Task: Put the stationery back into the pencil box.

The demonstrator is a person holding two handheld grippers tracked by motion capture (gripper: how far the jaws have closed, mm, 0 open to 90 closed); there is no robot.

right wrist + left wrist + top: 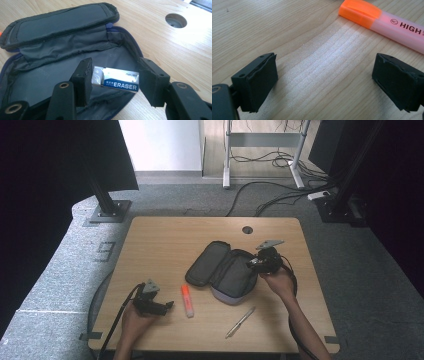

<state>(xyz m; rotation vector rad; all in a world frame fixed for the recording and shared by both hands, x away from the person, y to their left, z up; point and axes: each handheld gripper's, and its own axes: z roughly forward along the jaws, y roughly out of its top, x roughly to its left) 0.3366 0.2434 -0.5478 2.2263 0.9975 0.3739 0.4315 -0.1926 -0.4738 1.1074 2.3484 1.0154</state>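
Eraser point(115, 81) one; pouch point(62, 50) one; highlighter point(384, 23) one.

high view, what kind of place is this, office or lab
Probably a lab or recording room, not a plain office: the wooden table stands on grey carpet between dark curtains, metal stands on base plates flank it, and loose cables run across the floor.

I see bare table point(165, 235) along the far and left edges, open for passage. The open pencil case point(222, 270) blocks the centre, its lid point(60, 22) lying flat toward the left. The highlighter point(187, 300) lies just ahead of my left gripper point(167, 306); the pen point(240, 322) lies across the near right area.
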